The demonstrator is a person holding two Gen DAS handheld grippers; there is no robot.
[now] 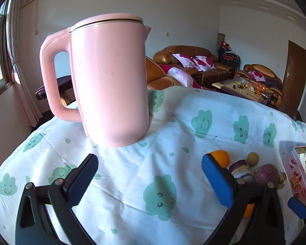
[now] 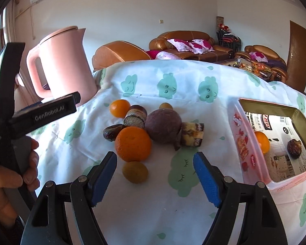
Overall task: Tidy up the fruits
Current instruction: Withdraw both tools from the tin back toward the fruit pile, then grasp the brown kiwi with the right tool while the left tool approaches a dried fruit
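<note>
In the right wrist view a pile of fruit lies on the cloth: a large orange (image 2: 133,144), a smaller orange (image 2: 119,108), a purple round fruit (image 2: 163,129), a small yellow-green fruit (image 2: 135,172), a dark date-like fruit (image 2: 112,132) and cut purple pieces (image 2: 136,116). A pink box (image 2: 240,143) at the right holds an orange (image 2: 262,142) and a dark fruit (image 2: 294,148). My right gripper (image 2: 155,178) is open, just short of the pile. My left gripper (image 1: 150,180) is open and empty, facing a pink kettle (image 1: 110,81); the fruit (image 1: 261,173) lies to its right.
The table wears a white cloth with green cloud prints (image 2: 167,85). The kettle also shows at the back left in the right wrist view (image 2: 65,65). The left gripper's body and the hand on it (image 2: 30,120) stand at the left. Sofas (image 2: 185,42) lie beyond the table.
</note>
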